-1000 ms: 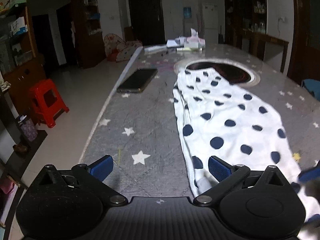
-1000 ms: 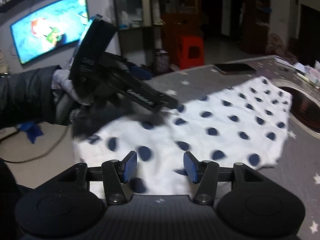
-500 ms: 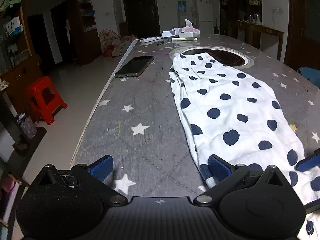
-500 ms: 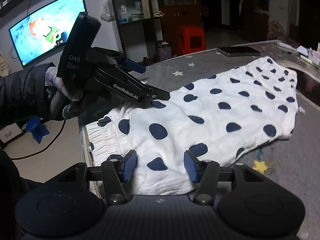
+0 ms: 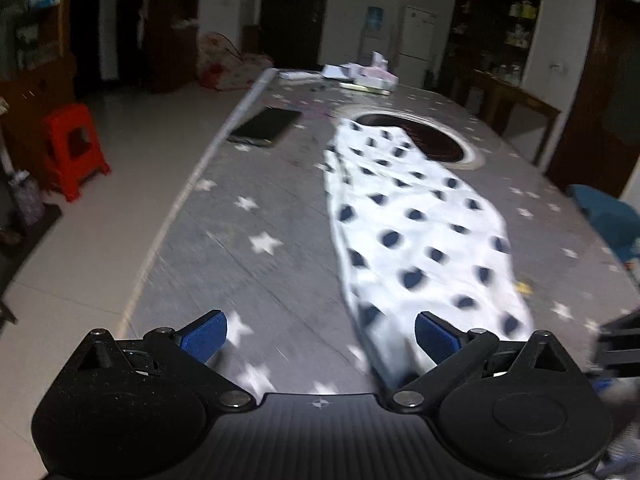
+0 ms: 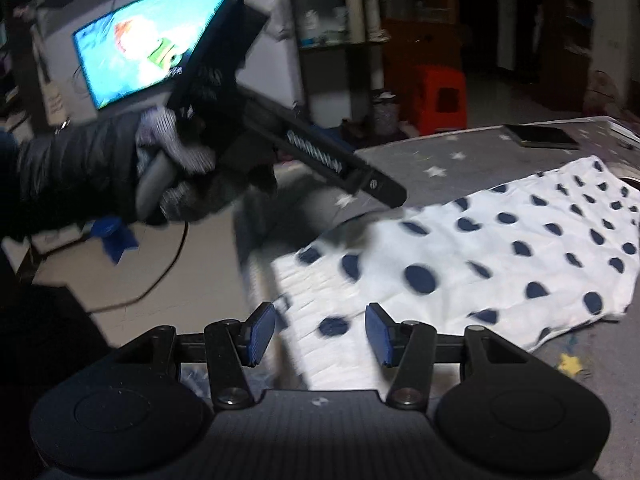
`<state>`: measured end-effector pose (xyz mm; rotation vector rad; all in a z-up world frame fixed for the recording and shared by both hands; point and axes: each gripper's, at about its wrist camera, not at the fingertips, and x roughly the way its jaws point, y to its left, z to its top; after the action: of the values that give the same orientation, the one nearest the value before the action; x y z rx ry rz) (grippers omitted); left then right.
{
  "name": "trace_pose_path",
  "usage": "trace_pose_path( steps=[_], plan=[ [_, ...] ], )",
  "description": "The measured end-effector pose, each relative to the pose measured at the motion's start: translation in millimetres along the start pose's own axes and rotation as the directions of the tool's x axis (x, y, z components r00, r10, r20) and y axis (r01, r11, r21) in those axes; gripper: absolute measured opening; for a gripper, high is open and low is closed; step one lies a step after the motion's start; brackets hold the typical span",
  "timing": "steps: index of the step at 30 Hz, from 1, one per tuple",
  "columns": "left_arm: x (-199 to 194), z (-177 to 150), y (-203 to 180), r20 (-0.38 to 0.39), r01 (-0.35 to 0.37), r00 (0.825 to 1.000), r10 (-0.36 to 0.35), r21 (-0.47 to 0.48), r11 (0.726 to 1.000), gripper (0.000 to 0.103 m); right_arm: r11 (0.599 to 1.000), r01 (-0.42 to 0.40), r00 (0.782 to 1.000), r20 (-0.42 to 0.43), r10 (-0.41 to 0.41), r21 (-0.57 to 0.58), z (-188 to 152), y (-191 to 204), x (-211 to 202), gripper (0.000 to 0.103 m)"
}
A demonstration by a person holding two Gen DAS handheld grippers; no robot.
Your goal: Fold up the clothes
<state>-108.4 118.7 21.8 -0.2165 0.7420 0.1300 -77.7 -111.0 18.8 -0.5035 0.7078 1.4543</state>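
- A white garment with dark blue polka dots (image 5: 416, 216) lies spread flat on a long desk (image 5: 256, 216) covered in grey cloth printed with white stars.
- In the right wrist view the garment's gathered waistband end (image 6: 320, 292) sits at the near edge of the desk; the rest stretches away to the right.
- The left hand-held gripper (image 5: 320, 338) has its blue-padded jaws spread wide and empty, above the desk just left of the garment's near end; its right pad overlaps the cloth edge in the picture, and contact cannot be told.
- The right hand-held gripper (image 6: 320, 334) hovers over the waistband with jaws parted about halfway, a strip of cloth visible between them but not pinched.
- A gloved hand (image 6: 176, 168) in a dark sleeve holds the left tool, seen from the right wrist camera.
- A dark phone (image 5: 266, 126) lies near the desk's left edge, apart from the garment.
- Off the desk: a red stool (image 5: 74, 148) on the floor and a lit television (image 6: 152, 56).
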Motion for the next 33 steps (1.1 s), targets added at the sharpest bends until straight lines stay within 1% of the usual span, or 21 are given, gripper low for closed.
trace_pose_path(
  steps=[2, 4, 7, 10, 11, 13, 14, 15, 16, 18, 19, 21, 24, 27, 31, 33],
  plan=[
    [-7.5, -7.6, -1.3, -0.038, 0.053, 0.998, -0.054, -0.032, 0.998, 0.093, 1.000, 0.001, 1.000, -0.014, -0.001, -0.008, -3.5, 4.1, 1.5, 0.050],
    [-11.3, -15.5, -1.2, -0.076, 0.093, 0.992, -0.099, -0.076, 0.993, 0.090, 1.000, 0.004, 1.000, -0.011, -0.004, 0.005, -4.9, 3.7, 0.5, 0.050],
    [-13.1, -25.4, -0.3, -0.110, 0.124, 0.984, -0.140, -0.142, 0.982, 0.082, 1.000, 0.011, 1.000, 0.000, -0.011, 0.013, -4.0, 3.6, -1.9, 0.051],
    [-11.8, -33.3, -0.7, -0.139, 0.171, 0.970, -0.201, -0.204, 0.964, 0.068, 1.000, 0.018, 1.000, 0.004, -0.018, 0.009, -2.9, 3.8, -2.2, 0.051],
    [-11.8, -35.1, -2.3, -0.143, 0.180, 0.967, -0.212, -0.209, 0.961, 0.060, 1.000, 0.020, 1.000, 0.005, -0.020, 0.007, -2.8, 3.8, -2.0, 0.051],
    [-11.7, -38.6, -5.5, -0.151, 0.199, 0.960, -0.234, -0.219, 0.955, 0.048, 1.000, 0.026, 1.000, 0.011, -0.026, 0.009, -3.3, 3.8, -2.2, 0.051],
    [-11.6, -39.1, -6.5, -0.155, 0.210, 0.956, -0.248, -0.226, 0.951, 0.036, 0.999, 0.030, 0.999, 0.013, -0.030, 0.011, -4.0, 2.8, -2.5, 0.051],
    [-12.4, -38.3, -6.8, -0.156, 0.221, 0.953, -0.261, -0.235, 0.947, 0.030, 0.999, 0.034, 0.999, 0.015, -0.034, 0.013, -4.1, 2.7, -2.5, 0.051],
    [-14.8, -36.3, -7.3, -0.150, 0.229, 0.951, -0.269, -0.236, 0.944, 0.029, 0.999, 0.041, 0.999, 0.019, -0.041, 0.012, -3.9, 3.0, -3.1, 0.051],
    [-21.1, -31.4, -8.3, -0.135, 0.242, 0.951, -0.278, -0.233, 0.942, 0.021, 0.998, 0.055, 0.998, 0.027, -0.055, 0.010, -3.5, 3.7, -4.5, 0.051],
    [-23.7, -28.9, -7.7, -0.130, 0.251, 0.949, -0.288, -0.242, 0.937, 0.020, 0.998, 0.063, 0.997, 0.032, -0.063, 0.006, -3.5, 4.9, -5.4, 0.051],
    [-26.8, -22.6, -5.5, -0.120, 0.278, 0.940, -0.321, -0.279, 0.919, 0.015, 0.997, 0.081, 0.996, 0.043, -0.081, -0.012, -4.1, 9.4, -6.6, 0.052],
    [-28.3, -12.3, -3.0, -0.104, 0.318, 0.923, -0.371, -0.338, 0.886, 0.013, 0.995, 0.097, 0.994, 0.053, -0.095, -0.036, -4.0, 17.1, -5.0, 0.052],
    [-28.9, -3.0, -5.7, -0.082, 0.357, 0.908, -0.411, -0.363, 0.861, 0.012, 0.991, 0.118, 0.992, 0.063, -0.114, -0.062, -4.0, 24.0, 0.1, 0.052],
    [-28.4, 5.8, -7.7, -0.061, 0.409, 0.881, -0.470, -0.404, 0.818, 0.012, 0.976, 0.200, 0.978, 0.071, -0.194, -0.088, -4.6, 29.9, 3.6, 0.050],
    [-27.3, 8.0, -7.9, -0.051, 0.424, 0.872, -0.487, -0.419, 0.803, 0.012, 0.966, 0.240, 0.970, 0.073, -0.233, -0.096, -6.2, 30.7, 2.9, 0.048]
  ],
)
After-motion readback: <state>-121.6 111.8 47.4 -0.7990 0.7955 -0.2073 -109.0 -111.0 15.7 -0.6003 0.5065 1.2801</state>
